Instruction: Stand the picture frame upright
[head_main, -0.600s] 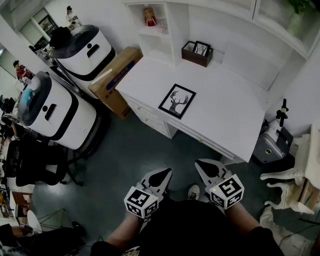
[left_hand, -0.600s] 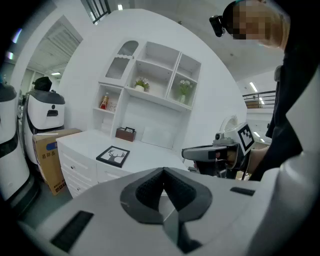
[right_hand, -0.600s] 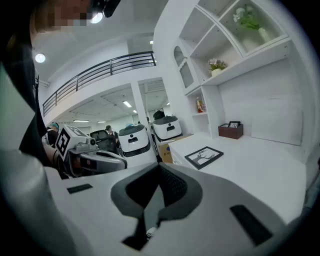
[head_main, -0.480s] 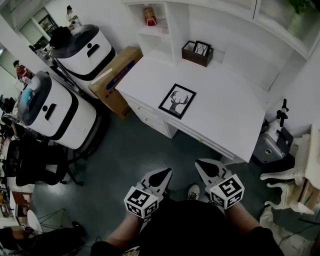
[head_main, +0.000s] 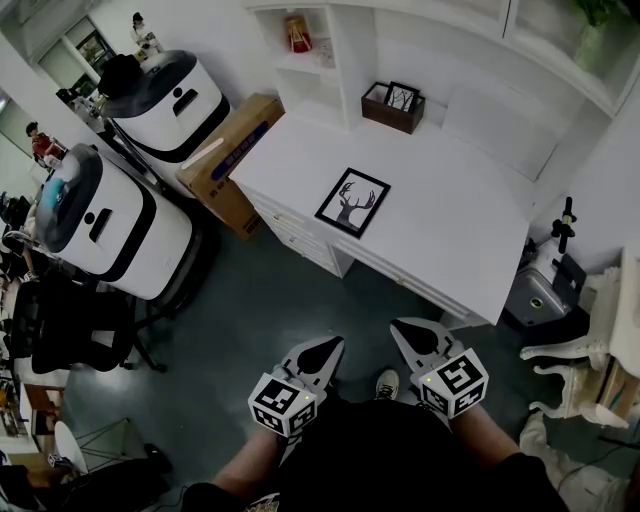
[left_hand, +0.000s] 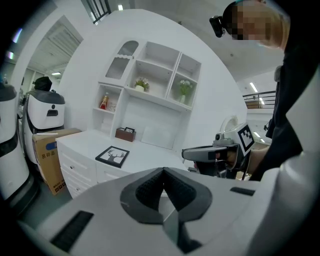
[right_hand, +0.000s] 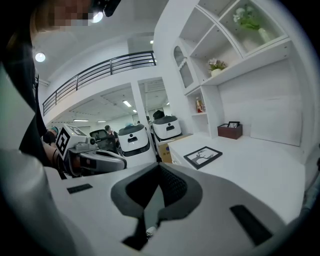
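A black picture frame (head_main: 353, 201) with a deer print lies flat on the white desk (head_main: 470, 240), near its front left edge; it also shows as the picture frame (left_hand: 112, 155) in the left gripper view and the picture frame (right_hand: 202, 156) in the right gripper view. My left gripper (head_main: 326, 350) and right gripper (head_main: 408, 336) are held close to my body, well short of the desk, side by side. Both are shut with nothing between the jaws. The left gripper (left_hand: 163, 171) and right gripper (right_hand: 159, 166) point toward the desk.
A brown box (head_main: 394, 107) with a small framed photo stands at the desk's back by the white shelf unit (head_main: 330, 50). Two white robots (head_main: 110, 220) and a cardboard box (head_main: 228, 150) stand left of the desk. A machine (head_main: 540, 290) sits on the floor at right.
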